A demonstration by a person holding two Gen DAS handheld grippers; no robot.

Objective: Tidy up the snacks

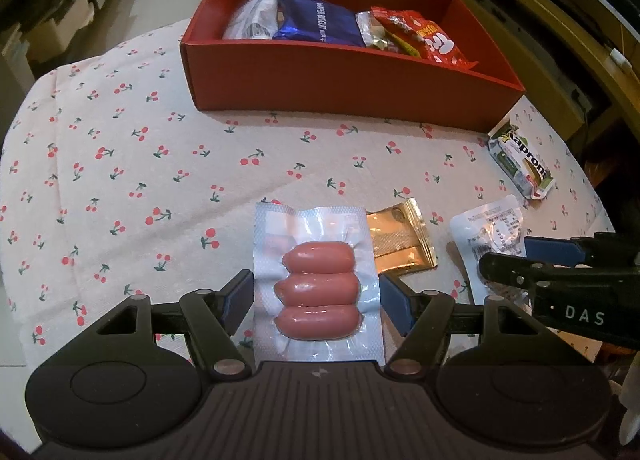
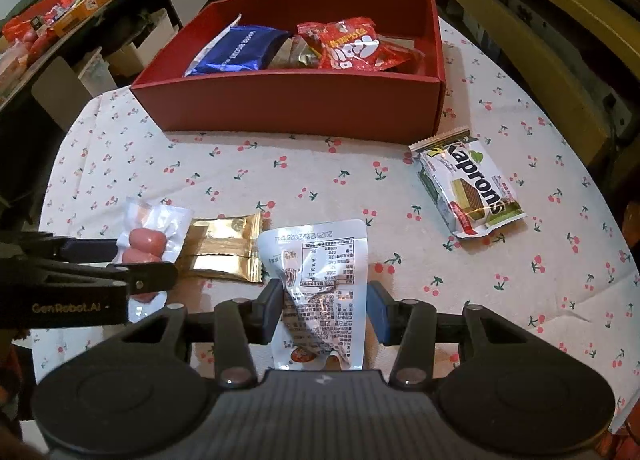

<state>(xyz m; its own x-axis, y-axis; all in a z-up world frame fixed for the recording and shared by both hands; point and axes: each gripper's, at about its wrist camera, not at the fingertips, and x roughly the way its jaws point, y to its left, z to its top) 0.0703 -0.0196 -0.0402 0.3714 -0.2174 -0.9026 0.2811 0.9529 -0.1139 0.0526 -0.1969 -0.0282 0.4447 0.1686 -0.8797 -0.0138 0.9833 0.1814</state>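
Cherry-print table lies bare toward the red box beyond both wide-open claws, left claw straddling the sausage pack, right claw the white pouch.

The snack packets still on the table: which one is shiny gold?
The gold packet lying between the sausage pack and the white pouch. The others are clear, white, or green-and-white like the Kaprons wafer.

Red box, cherry-print white tablecloth, gold packet.
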